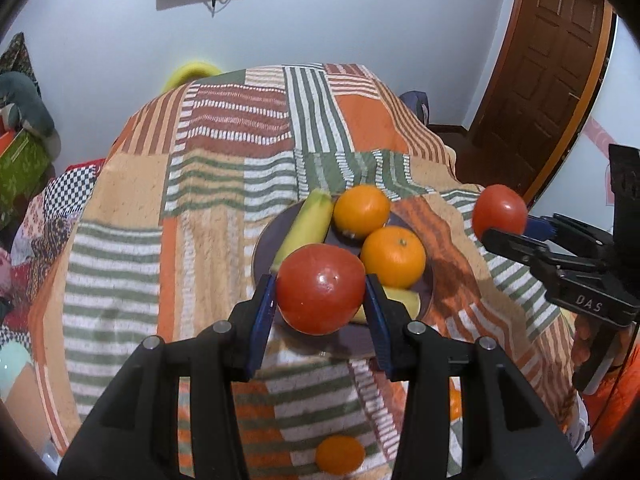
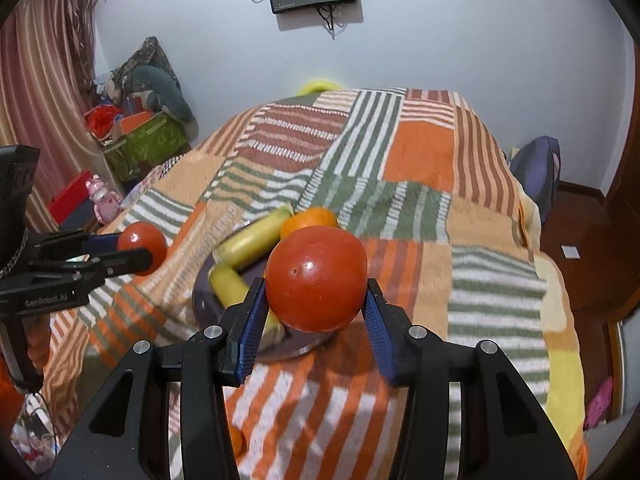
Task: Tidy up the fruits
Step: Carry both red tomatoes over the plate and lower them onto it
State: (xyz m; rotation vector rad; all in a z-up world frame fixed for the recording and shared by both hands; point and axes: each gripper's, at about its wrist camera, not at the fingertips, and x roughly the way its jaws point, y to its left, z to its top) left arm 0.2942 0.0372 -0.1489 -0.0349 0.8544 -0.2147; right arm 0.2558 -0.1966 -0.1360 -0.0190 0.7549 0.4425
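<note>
The left gripper (image 1: pixel 320 292) clamps a red tomato (image 1: pixel 320 289) between its blue pads (image 1: pixel 262 320), held above the near edge of a dark plate (image 1: pixel 264 244). On the plate lie two oranges (image 1: pixel 362 211), one at 12 o'clock, one at 3, and a banana (image 1: pixel 306 226) at 10. The right gripper (image 2: pixel 316 300) grips a second tomato (image 2: pixel 316 278) the same way, held over the plate's right side. Both point forward across the striped blanket (image 1: pixel 200 184). "DAS" is readable on the right gripper's body, "GenRobot.AI" on the left's.
</note>
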